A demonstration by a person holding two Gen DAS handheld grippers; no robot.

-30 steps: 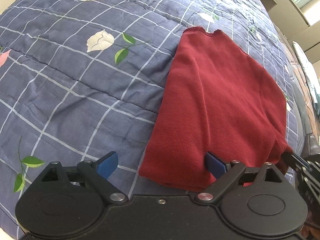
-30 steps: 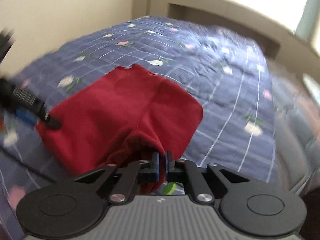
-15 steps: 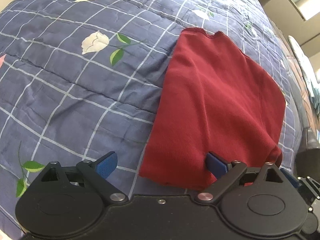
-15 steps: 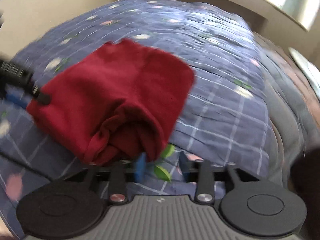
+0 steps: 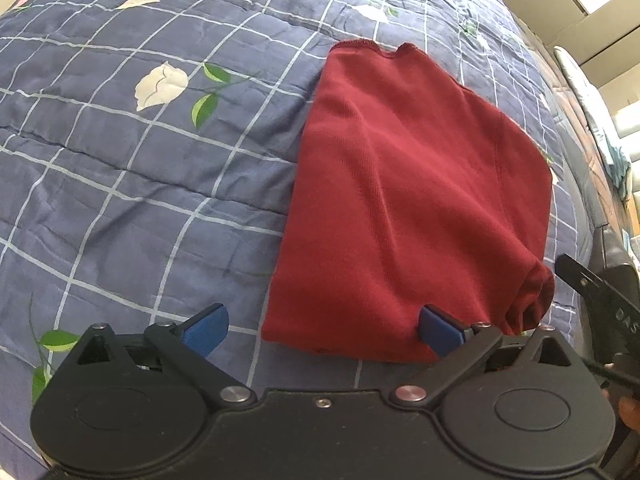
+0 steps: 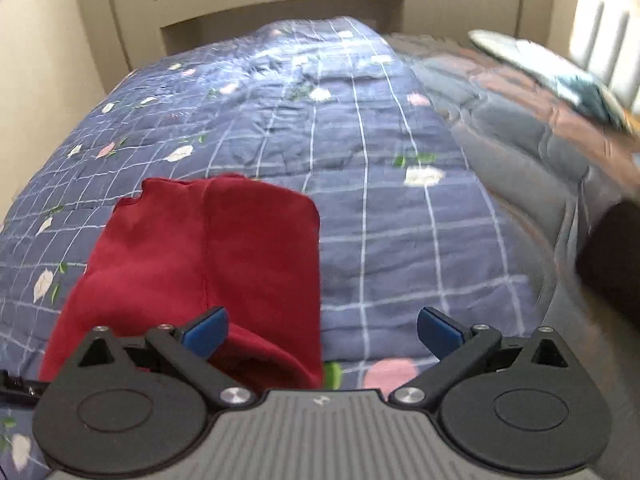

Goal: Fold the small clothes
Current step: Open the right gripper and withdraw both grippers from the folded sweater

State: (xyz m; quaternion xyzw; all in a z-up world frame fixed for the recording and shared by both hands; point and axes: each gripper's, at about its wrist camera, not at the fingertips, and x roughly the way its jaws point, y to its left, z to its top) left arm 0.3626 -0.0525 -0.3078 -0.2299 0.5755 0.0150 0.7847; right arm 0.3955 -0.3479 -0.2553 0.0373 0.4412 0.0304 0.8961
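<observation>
A dark red garment (image 5: 404, 200) lies folded into a rough rectangle on the blue checked floral quilt (image 5: 120, 160). It also shows in the right wrist view (image 6: 208, 252), low and left. My left gripper (image 5: 320, 330) is open and empty, just in front of the garment's near edge, its right fingertip (image 5: 438, 330) at the cloth. My right gripper (image 6: 322, 330) is open and empty, its left fingertip (image 6: 204, 330) over the garment's bunched near corner. The right gripper's body shows at the left wrist view's right edge (image 5: 600, 300).
The quilt (image 6: 380, 160) covers a bed that runs to a pale headboard and window ledge (image 6: 280, 4). A grey-brown padded cover (image 6: 540, 140) and a teal item (image 6: 580, 92) lie to the right. A pale wall (image 6: 40, 92) stands left.
My right gripper was shut on the garment's corner, then opened wide, let it go and swung right. The garment settled flat. My left gripper stayed open and barely moved.
</observation>
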